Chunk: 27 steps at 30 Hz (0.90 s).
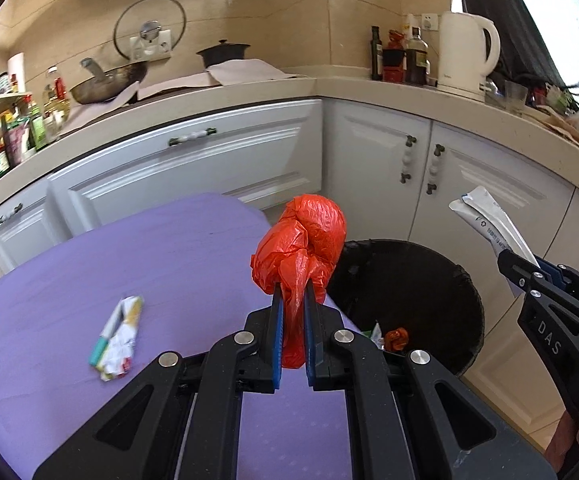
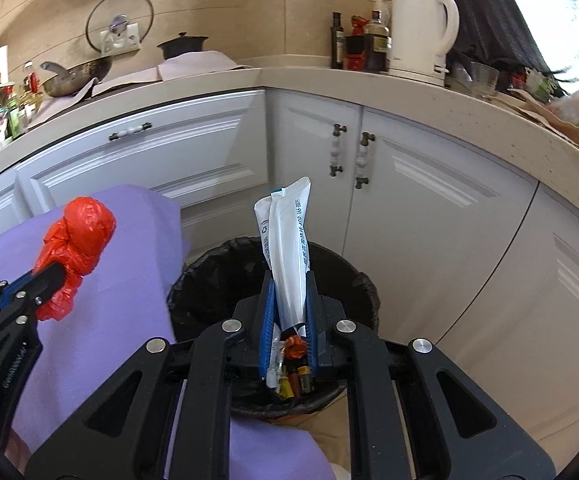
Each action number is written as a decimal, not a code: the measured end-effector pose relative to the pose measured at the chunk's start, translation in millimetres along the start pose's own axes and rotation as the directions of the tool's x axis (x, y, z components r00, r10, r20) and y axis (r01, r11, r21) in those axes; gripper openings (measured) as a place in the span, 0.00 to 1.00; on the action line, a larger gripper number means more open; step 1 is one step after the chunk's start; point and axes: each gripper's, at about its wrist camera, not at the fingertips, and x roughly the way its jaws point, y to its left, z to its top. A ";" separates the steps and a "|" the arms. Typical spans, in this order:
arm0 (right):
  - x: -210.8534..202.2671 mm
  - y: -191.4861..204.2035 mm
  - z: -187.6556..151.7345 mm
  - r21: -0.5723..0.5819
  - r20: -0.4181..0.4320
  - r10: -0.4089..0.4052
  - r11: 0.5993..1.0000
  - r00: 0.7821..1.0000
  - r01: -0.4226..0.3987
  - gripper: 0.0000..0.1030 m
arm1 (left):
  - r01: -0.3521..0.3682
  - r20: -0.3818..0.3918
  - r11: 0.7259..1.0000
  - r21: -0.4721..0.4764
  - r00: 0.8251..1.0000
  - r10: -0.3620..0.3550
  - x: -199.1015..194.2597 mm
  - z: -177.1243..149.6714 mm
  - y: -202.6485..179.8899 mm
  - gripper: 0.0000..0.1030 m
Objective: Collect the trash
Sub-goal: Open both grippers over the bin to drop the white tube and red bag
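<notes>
My left gripper (image 1: 292, 286) is shut on a crumpled red plastic bag (image 1: 303, 236), held over the right edge of the purple table (image 1: 169, 248) beside the black-lined trash bin (image 1: 465, 284). In the right wrist view the same red plastic bag (image 2: 75, 236) shows at the left. My right gripper (image 2: 289, 280) is shut on a flattened white tube (image 2: 287, 236) that stands upright above the trash bin (image 2: 217, 264). The white tube (image 1: 489, 224) also shows at the right of the left wrist view. A crumpled wrapper (image 1: 117, 338) lies on the table. Several small scraps (image 2: 295, 376) lie in the bin.
White cabinets (image 2: 429, 208) stand right behind the bin, under an L-shaped counter (image 1: 369, 92). On the counter are a white kettle (image 1: 465, 56), bottles (image 1: 405, 56), a pan (image 1: 105, 84) and a dark pot (image 1: 223, 54). More bottles (image 1: 5, 140) crowd the far left.
</notes>
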 end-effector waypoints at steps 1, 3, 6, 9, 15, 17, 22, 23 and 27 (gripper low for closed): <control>2.0 -2.0 0.5 0.003 -0.001 -0.002 1.000 1.000 0.002 0.13 | 0.002 -0.004 1.000 0.002 1.000 -0.002 3.7 1.1 -3.1 0.09; 6.4 -5.9 0.8 0.009 -0.003 -0.005 1.000 1.000 0.005 0.13 | 0.002 -0.010 1.000 0.007 1.000 -0.002 10.2 3.4 -7.4 0.09; 12.6 -11.2 1.2 0.018 -0.006 -0.009 1.000 1.000 0.009 0.13 | -0.001 -0.019 1.000 0.015 1.000 0.001 22.0 6.8 -15.3 0.09; 20.2 -15.4 1.2 0.026 -0.013 -0.007 1.000 1.000 0.008 0.13 | -0.004 -0.026 1.000 0.016 1.000 0.005 31.1 9.5 -20.6 0.09; 36.2 -19.6 2.2 0.034 -0.025 -0.004 0.999 1.000 0.005 0.13 | -0.008 -0.046 1.000 0.021 0.999 0.009 46.2 11.4 -27.1 0.09; 41.4 -21.3 2.6 0.038 -0.028 -0.001 0.999 1.000 0.002 0.13 | -0.013 -0.049 1.000 0.025 0.999 0.014 52.1 13.1 -29.7 0.09; 51.9 -24.8 2.8 0.047 -0.035 -0.003 0.999 0.999 0.005 0.13 | -0.016 -0.063 0.999 0.034 0.998 0.018 66.3 16.3 -36.7 0.09; 54.0 -25.8 2.5 0.049 -0.036 -0.004 0.999 0.999 0.006 0.13 | -0.016 -0.065 0.999 0.038 0.998 0.018 69.0 16.6 -38.4 0.09; 64.4 -30.5 1.9 0.058 -0.046 -0.007 0.998 0.999 0.009 0.13 | -0.018 -0.067 0.998 0.059 0.998 0.022 78.3 16.9 -44.8 0.09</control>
